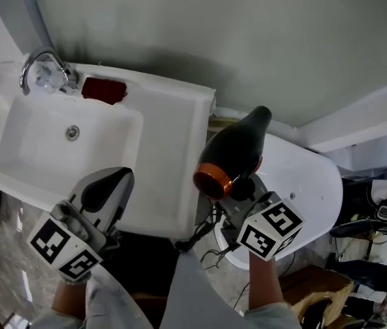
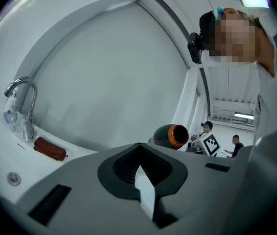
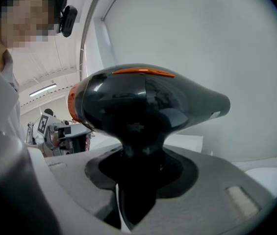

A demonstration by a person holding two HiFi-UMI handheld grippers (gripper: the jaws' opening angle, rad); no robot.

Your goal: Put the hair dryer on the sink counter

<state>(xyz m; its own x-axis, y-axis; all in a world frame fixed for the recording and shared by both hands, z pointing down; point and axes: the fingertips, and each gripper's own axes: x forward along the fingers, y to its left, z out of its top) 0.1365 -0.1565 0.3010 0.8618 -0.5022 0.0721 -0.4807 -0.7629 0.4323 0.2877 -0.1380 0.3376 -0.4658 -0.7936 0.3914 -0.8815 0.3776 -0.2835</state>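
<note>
The hair dryer [image 1: 238, 149] is black with an orange ring at its rear end. It hangs in the air just right of the white sink counter [image 1: 172, 149], over a white rounded lid. My right gripper [image 1: 244, 187] is shut on its handle, and the barrel [image 3: 143, 102] lies crosswise above the jaws. My left gripper [image 1: 107, 187] hovers over the sink's front edge, shut with nothing in it [image 2: 140, 173]. The left gripper view shows the hair dryer [image 2: 170, 135] beyond the counter's right end.
A chrome faucet [image 1: 42, 70] and a dark red pouch [image 1: 103, 90] sit at the back of the sink. The dryer's cord [image 1: 207, 242] dangles between the sink and the white lid [image 1: 309, 184]. Clutter [image 1: 378, 225] lies on the floor at the far right.
</note>
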